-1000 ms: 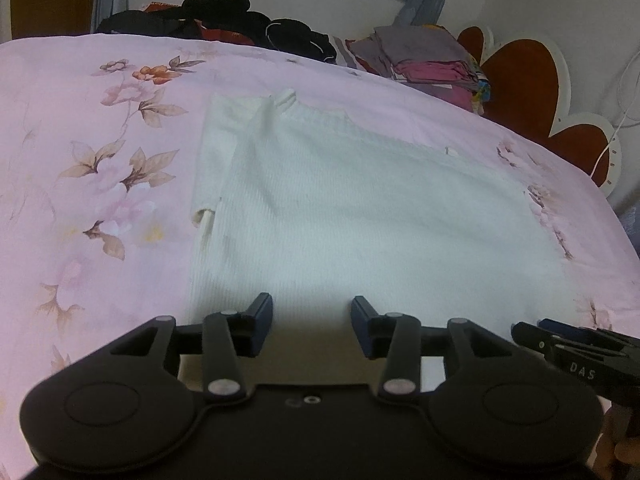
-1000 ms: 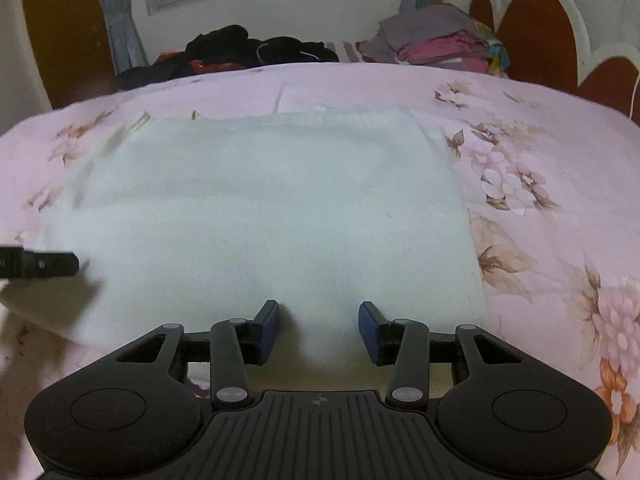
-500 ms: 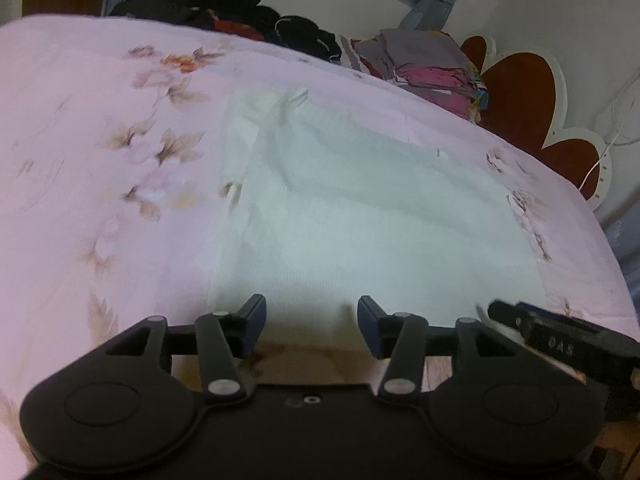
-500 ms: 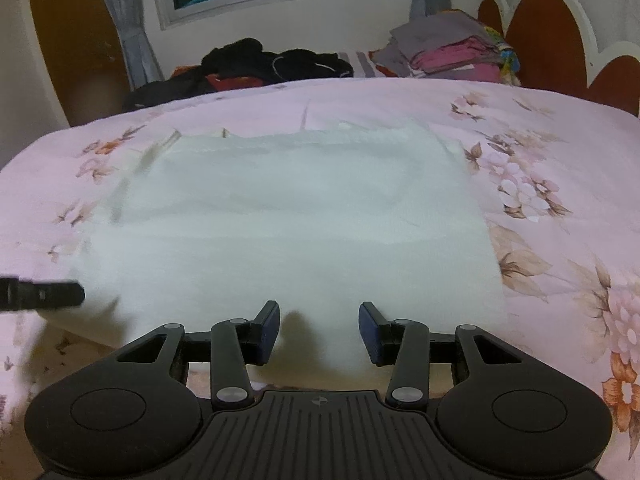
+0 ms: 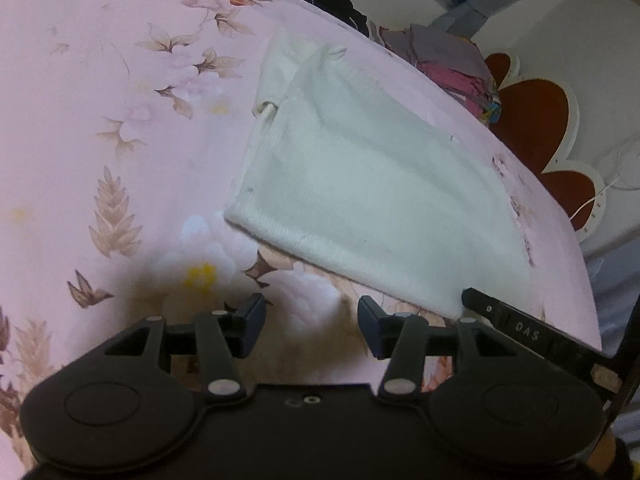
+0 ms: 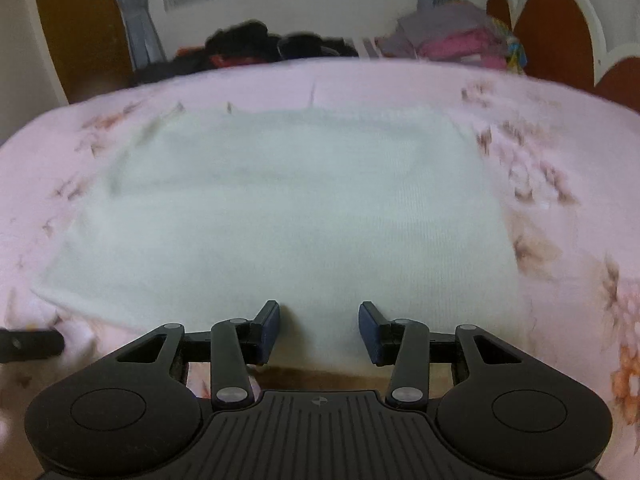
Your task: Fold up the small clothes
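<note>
A white top (image 5: 360,184) lies flat on the bed (image 5: 100,100). The left claw (image 5: 311,325) hangs over bare bedsheet just short of the top's near left corner, jaws apart with nothing between them. The right claw (image 6: 319,332) sits at the top's near hem, jaws parted over the cloth without pinching it. Dark clothes (image 6: 260,46) and a folded pile (image 6: 452,36) lie far beyond.

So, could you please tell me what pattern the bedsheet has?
The bedsheet is pink with a floral print of brown leaves and pale flowers, clearest in the left wrist view.
</note>
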Action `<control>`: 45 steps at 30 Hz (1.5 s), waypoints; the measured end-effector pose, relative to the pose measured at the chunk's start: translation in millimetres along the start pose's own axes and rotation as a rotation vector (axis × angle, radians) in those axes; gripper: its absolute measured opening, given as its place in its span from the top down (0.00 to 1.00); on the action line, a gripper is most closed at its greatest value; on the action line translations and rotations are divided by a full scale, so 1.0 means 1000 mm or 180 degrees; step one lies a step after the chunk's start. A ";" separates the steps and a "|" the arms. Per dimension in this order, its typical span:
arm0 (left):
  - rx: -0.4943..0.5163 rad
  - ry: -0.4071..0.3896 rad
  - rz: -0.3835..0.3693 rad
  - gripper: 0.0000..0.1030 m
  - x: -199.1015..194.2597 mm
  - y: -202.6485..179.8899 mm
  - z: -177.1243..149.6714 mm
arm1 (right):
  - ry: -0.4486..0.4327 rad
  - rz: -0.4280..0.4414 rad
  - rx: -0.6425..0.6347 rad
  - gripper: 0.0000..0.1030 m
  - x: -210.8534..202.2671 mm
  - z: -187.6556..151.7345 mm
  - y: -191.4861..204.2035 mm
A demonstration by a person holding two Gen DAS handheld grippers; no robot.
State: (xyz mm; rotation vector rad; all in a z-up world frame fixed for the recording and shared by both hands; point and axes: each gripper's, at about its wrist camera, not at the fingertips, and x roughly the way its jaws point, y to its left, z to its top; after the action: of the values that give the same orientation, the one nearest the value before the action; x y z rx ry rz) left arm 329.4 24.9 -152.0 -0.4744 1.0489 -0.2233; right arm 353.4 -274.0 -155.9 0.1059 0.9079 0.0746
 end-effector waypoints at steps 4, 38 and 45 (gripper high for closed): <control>-0.0171 -0.0084 -0.0118 0.49 0.008 0.003 0.002 | -0.0074 0.0034 -0.0013 0.57 -0.004 0.003 0.001; -0.1248 -0.0798 -0.0641 0.88 0.062 0.037 0.039 | -0.0220 -0.0046 -0.0364 0.58 0.069 0.059 0.036; -0.1144 -0.0944 -0.0541 0.93 0.049 0.029 0.039 | -0.0335 -0.0157 -0.0425 0.55 0.072 0.047 0.043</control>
State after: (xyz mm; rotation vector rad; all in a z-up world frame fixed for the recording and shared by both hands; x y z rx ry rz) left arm 385.6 41.1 -187.7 -0.8954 0.7581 -0.1088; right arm 433.8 -226.4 -177.5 -0.0367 0.7977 0.0828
